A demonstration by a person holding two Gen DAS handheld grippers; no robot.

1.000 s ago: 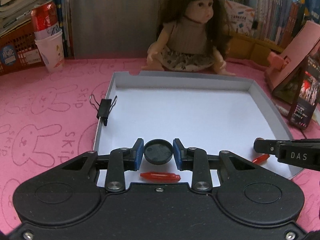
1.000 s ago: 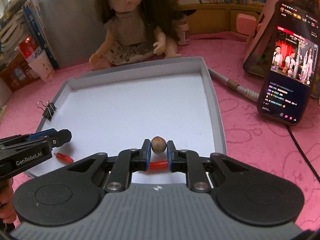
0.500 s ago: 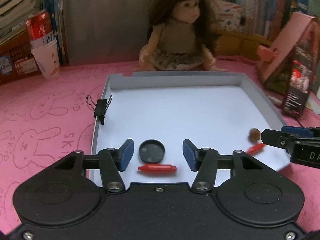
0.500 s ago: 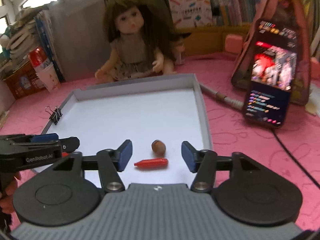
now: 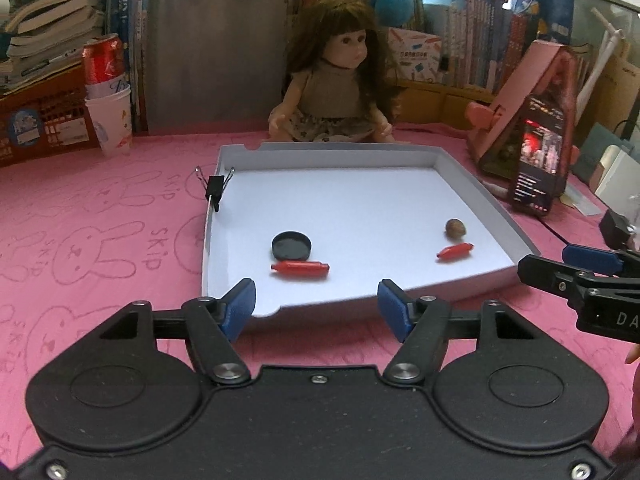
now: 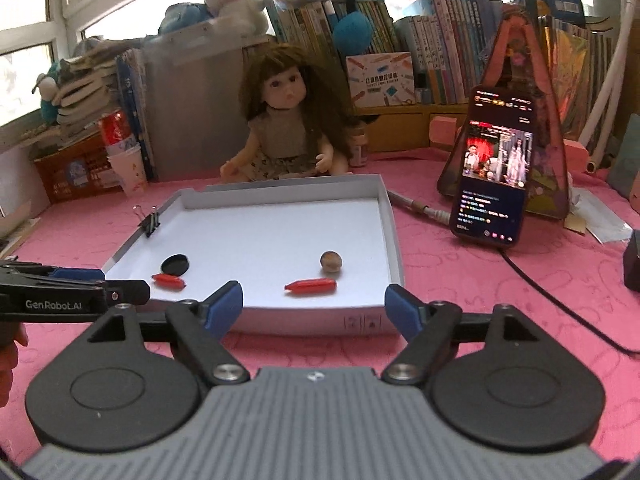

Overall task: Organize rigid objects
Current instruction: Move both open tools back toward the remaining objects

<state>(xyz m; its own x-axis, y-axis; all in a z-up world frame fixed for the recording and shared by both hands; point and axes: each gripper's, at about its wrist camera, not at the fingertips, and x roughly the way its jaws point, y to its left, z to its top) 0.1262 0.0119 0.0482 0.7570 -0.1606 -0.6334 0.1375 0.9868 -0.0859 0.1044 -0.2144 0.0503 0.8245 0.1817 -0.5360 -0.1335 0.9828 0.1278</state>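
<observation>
Both tools are backed off the near edge of the white tray now. The left hand-held gripper has its jaws spread with nothing between them, having just been opening, and the right hand-held gripper is the same: just opened, wide and empty.

Inside the tray, near left, sits the black cap with a red capsule just beside it on the near side. Over on the near right lies the brown nut, with the second red capsule just in front of it.

All of these look small, light and hard. The nut is round and likely to roll, so take it across its middle. The capsules look smooth; pinch across the short width. The cap is low and flat, best gripped by its rim.

The tray floor is smooth, so pieces could skid. Underneath is a pink bunny-print tabletop, with a binder clip on the tray's left wall, a doll at the far side and a lit phone propped on the right.
</observation>
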